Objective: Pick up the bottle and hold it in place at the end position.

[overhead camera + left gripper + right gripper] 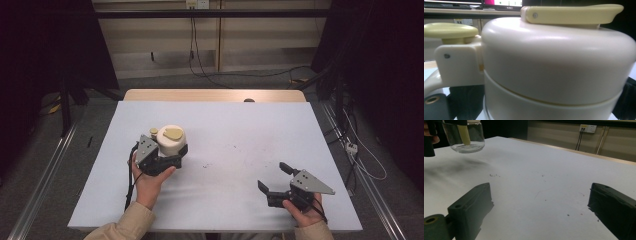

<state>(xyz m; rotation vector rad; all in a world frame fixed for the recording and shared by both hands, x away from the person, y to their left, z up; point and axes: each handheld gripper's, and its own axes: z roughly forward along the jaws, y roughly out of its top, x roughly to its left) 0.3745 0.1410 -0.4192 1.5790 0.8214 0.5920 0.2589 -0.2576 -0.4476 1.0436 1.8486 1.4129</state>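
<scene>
Two grippers are in my hands over the pale table (230, 125), and I start at the left; my left gripper (167, 159) sits at the left-centre of the tabletop, its black jaws closed around the lower part of a cream jar lid (171, 140), one jaw on each side of it. In the left gripper view the lid's (556, 62) domed cream body is very close, with a yellowish flip tab (574, 14) lying flat across its top and a round yellowish knob (450, 31) on a bracket at its side; dark jaw surfaces show at the bottom corners, pressed against it as far as I can judge from so close. In the right gripper view the glass jar (465, 136) below that lid appears clear, with a pale yellow strip inside; it seems to hang just above the table, though the frame cuts it off at the top. Further right, faint dark specks (235, 150) mark the middle of the table; my right gripper (274, 181) rests near the front right edge, well apart from the jar, its jaws spread wide with nothing between them but bare tabletop.
</scene>
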